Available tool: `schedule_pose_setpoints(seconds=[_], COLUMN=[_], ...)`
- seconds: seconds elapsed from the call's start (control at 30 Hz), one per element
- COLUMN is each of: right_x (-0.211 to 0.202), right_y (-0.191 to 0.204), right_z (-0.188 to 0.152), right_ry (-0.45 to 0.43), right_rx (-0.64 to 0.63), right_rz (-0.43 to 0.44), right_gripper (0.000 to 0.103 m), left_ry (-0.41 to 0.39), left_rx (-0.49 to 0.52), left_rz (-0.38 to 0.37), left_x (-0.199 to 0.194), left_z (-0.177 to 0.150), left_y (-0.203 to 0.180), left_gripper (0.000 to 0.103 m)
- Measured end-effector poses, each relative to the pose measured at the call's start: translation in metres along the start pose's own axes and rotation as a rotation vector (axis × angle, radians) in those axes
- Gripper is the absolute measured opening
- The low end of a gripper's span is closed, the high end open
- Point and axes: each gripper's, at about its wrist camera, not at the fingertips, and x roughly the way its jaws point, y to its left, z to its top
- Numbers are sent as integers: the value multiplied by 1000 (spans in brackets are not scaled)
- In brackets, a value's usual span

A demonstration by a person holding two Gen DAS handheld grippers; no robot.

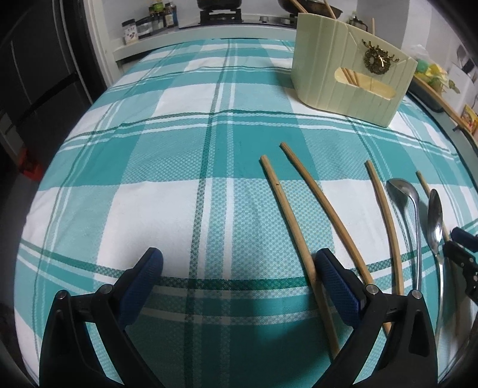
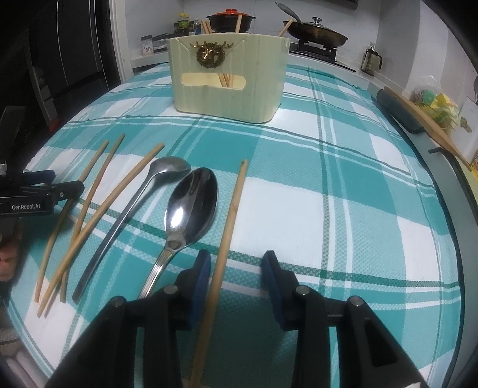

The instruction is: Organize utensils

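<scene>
On the teal plaid cloth [image 2: 343, 185] lie several wooden chopsticks and two metal spoons. My right gripper [image 2: 237, 259] is open and straddles the rightmost chopstick [image 2: 231, 215], which runs close to its left pad with a gap to the right pad. A large spoon [image 2: 191, 203] and a slimmer spoon [image 2: 140, 194] lie just left of it. My left gripper [image 1: 240, 262] stands wide open, low over the cloth. The leftmost chopstick [image 1: 286, 215] passes just inside its right finger [image 1: 331, 268]. A pale green utensil holder [image 1: 343, 80] [image 2: 227, 86] at the back has chopsticks in it.
Two more chopsticks [image 1: 325, 203] [image 1: 385, 223] lie between the grippers. A counter behind the table carries a stove with a pot [image 2: 230, 19], a pan [image 2: 316, 32] and jars [image 1: 149, 24]. A wooden board [image 2: 430, 122] runs along the right edge.
</scene>
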Motion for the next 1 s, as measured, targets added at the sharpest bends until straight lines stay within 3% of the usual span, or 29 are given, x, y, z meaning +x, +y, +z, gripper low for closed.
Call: schedule_pose_setpoints(seconds=[0.47,0.67,1.0], right_x=[7,16,28], right_y=[-8,-13,-12], right_z=[14,24,35], right_ry=[82,29,-59], right_rx=[-45,-40,-77], right_rz=[40,46,43], right_gripper=[36,36,36], left_ry=[55,43,-32], left_rx=[19,6,1], left_rz=[-21,-20,7], left_x=[7,10,15], left_z=[16,25,26], left_y=[11,13,12], left_gripper=[91,84,86])
